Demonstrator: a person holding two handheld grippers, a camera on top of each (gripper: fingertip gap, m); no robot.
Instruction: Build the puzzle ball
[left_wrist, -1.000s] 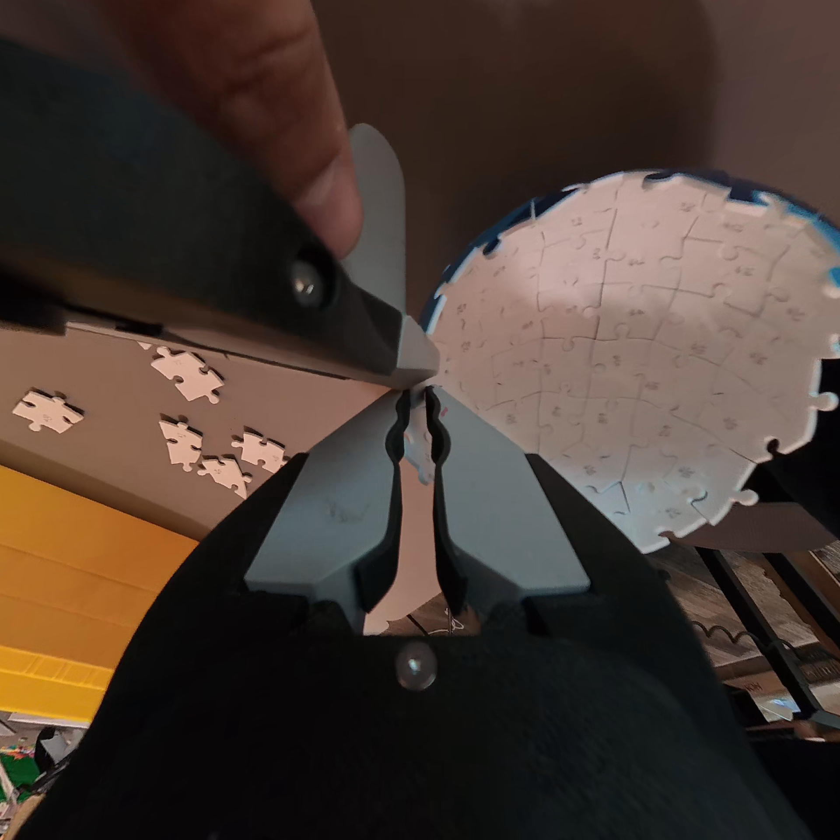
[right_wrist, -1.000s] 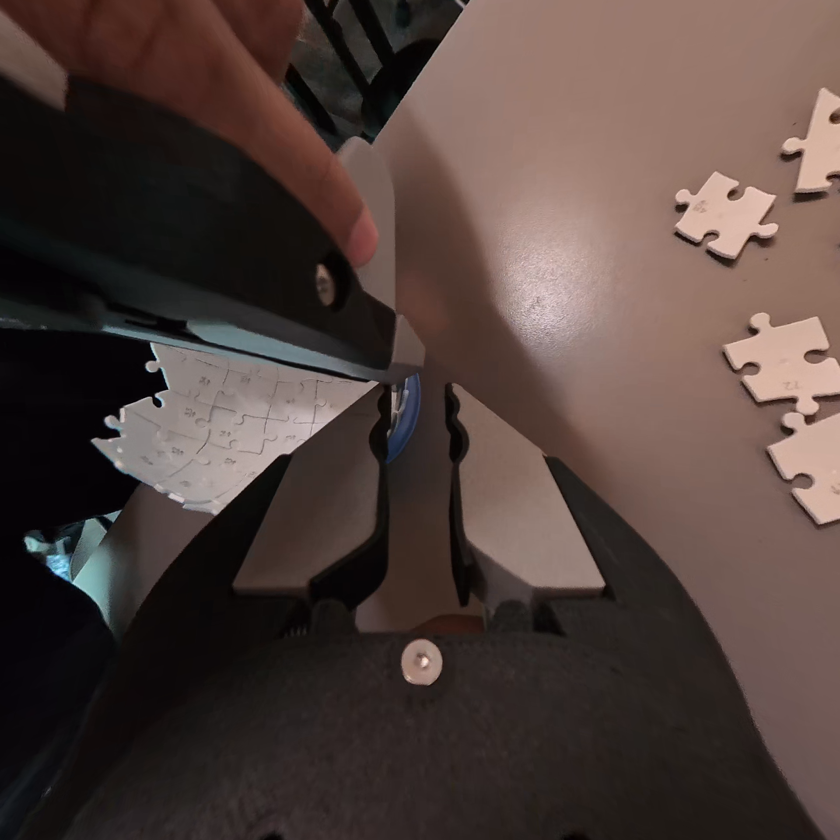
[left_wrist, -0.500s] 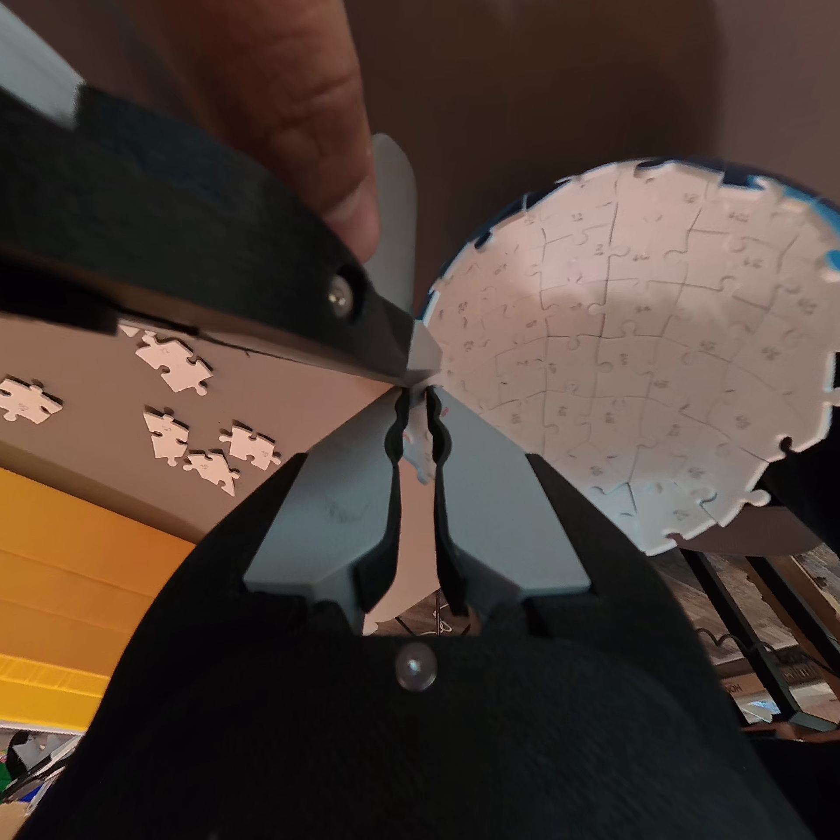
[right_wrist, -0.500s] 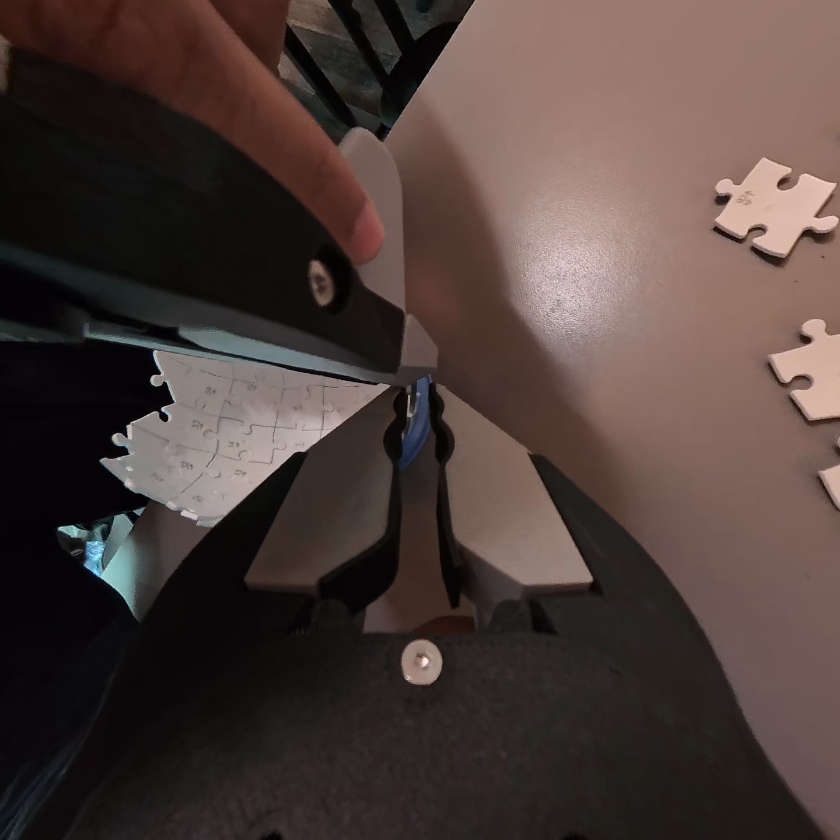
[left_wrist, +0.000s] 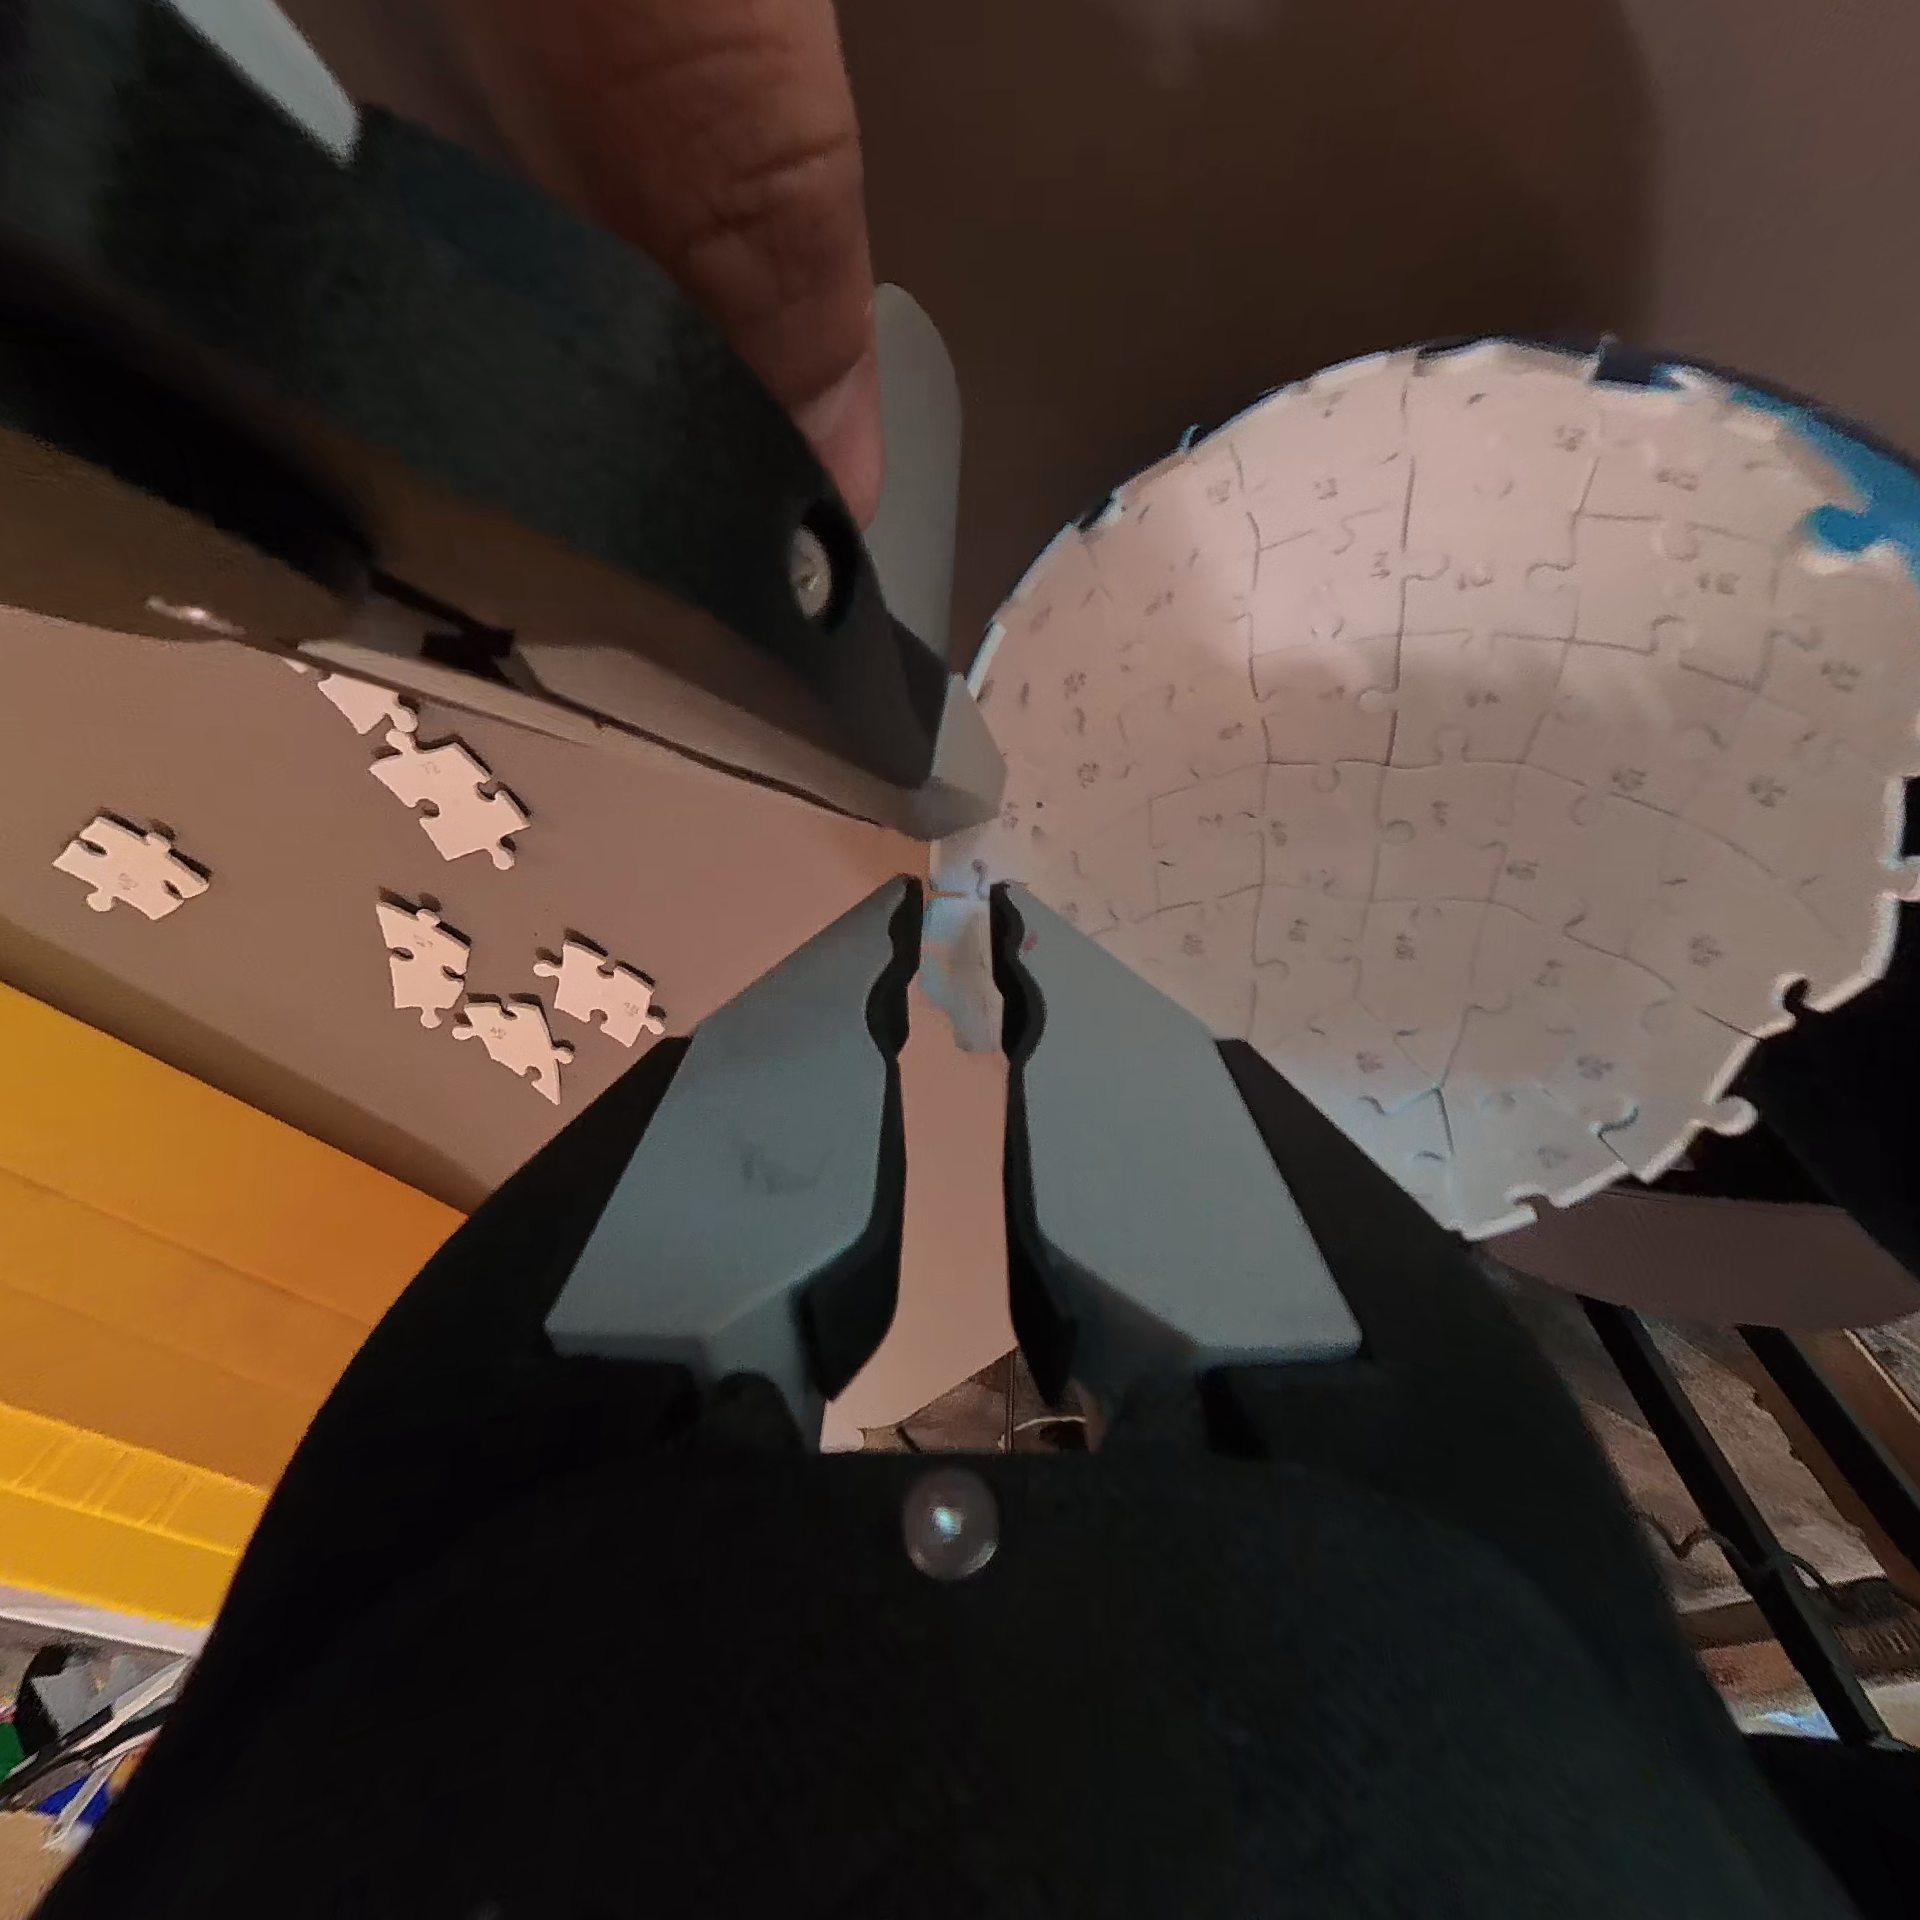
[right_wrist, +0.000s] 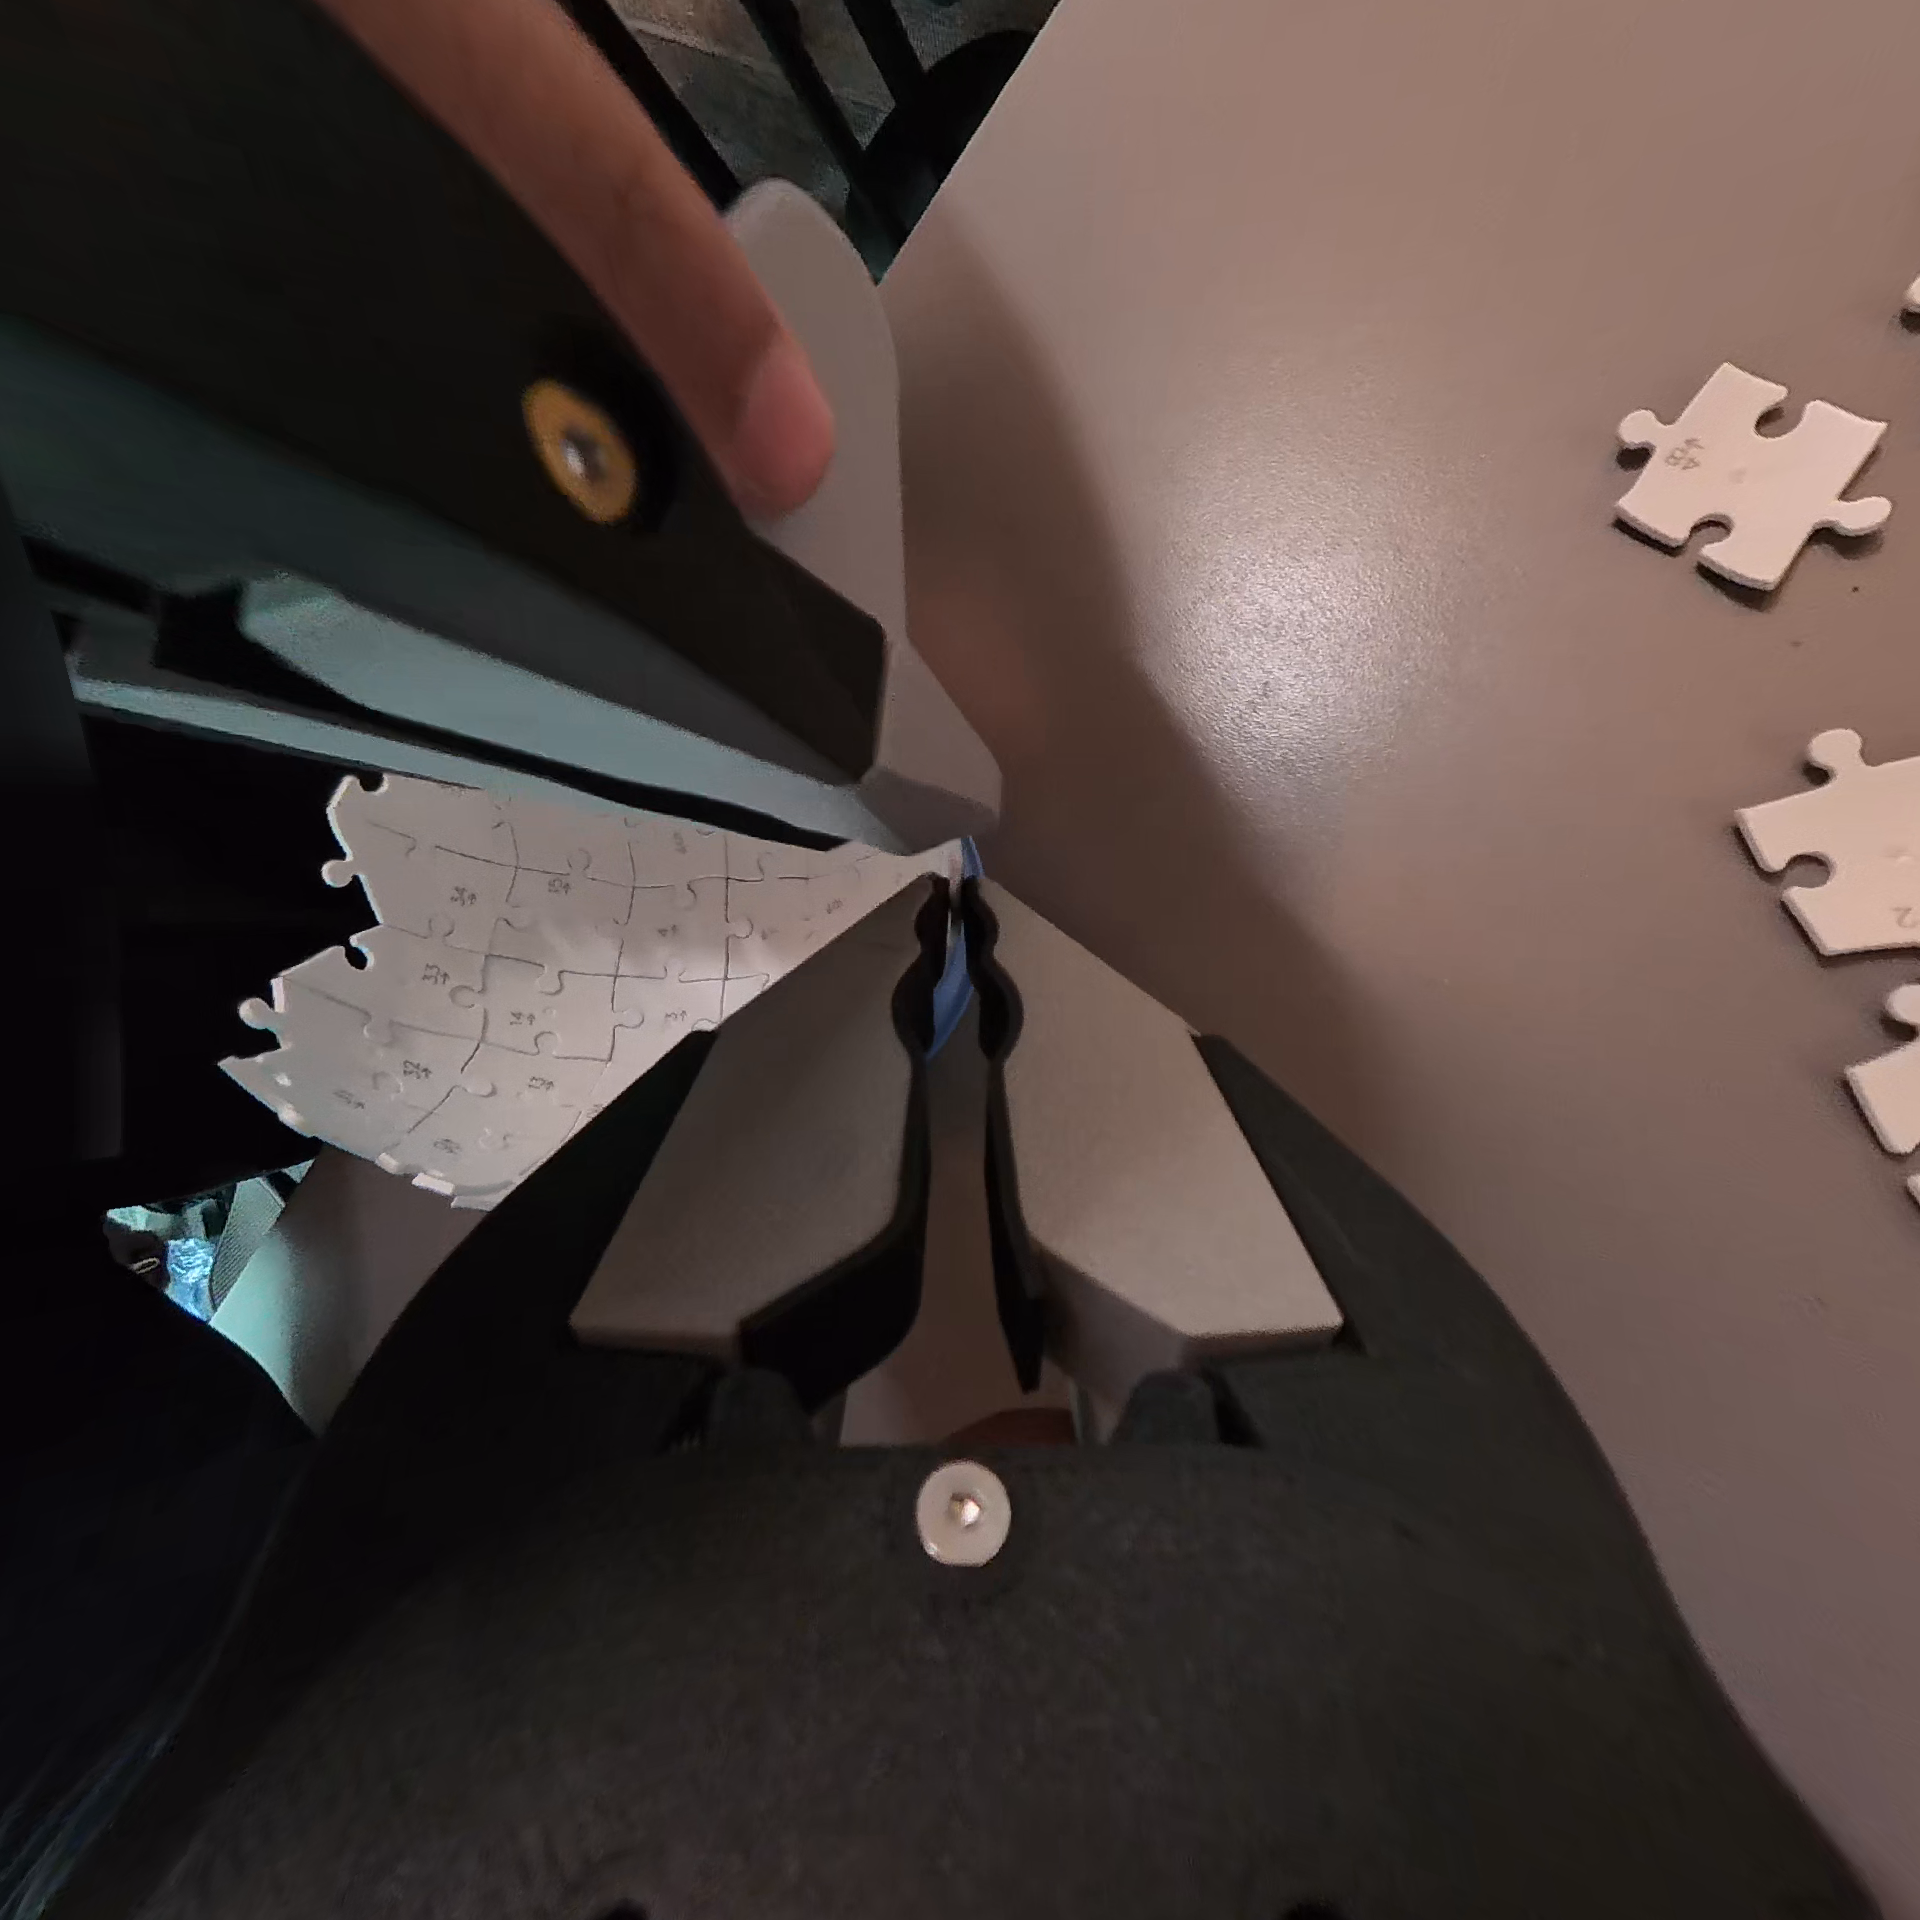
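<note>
On the left of the left wrist view, several loose white puzzle pieces lie with their blank backs up on the grey tabletop, probably spread so that the next one is easy to pick. In the middle, the left gripper has its jaws narrowly apart around a small white puzzle piece; whether the pads really press it I cannot tell, because the picture is blurred there. To the right hangs the half-built puzzle ball, a curved bowl of joined white pieces with a blue outer face, raised above the tabletop with its hollow side toward this camera. I judge that the piece is being brought to the rim of the ball, and that the ball is held up so the rim stays reachable. In the right wrist view the same bowl appears at the left, and the right gripper is clenched on its thin rim, where a blue strip shows between the jaws. This grip is what the left view does not show clearly. The right view, in turn, hides the small piece, but shows more loose pieces at the right side. A person's finger rests on the other gripper's body in both views.
</note>
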